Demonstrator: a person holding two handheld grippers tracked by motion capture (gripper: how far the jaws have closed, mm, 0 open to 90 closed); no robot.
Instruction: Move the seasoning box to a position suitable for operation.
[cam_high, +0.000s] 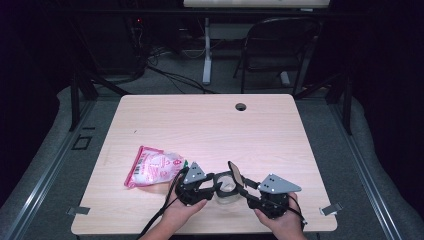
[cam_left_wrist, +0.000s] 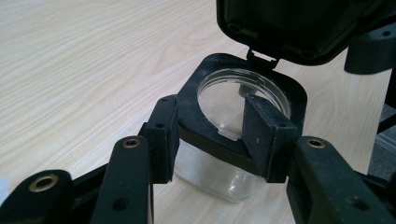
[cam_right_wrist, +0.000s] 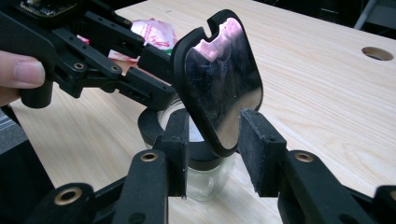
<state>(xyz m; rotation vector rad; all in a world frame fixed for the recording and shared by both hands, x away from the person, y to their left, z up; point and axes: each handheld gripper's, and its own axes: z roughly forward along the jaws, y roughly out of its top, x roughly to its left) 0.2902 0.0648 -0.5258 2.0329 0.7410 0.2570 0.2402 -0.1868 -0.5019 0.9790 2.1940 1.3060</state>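
While upright, jar (cam_left_wrist: 219, 172) gripped by left tongs (cam_left_wrist: 219, 135), hinged lid (cam_right_wrist: 217, 88) raised between open right tongs (cam_right_wrist: 212, 149).

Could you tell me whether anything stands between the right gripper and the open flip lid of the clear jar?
Nothing visible does. The hinged black lid stands up between the pads of the right gripper, with no other object between them. The left gripper grips the jar by its black collar, away from the lid's lower edge.

We see the left gripper (cam_high: 216, 186) and the right gripper (cam_high: 243, 189) meeting at a clear jar (cam_high: 227, 189), its black lid (cam_high: 235, 173) raised. A pink bag (cam_high: 152, 167) lies left of the left gripper.
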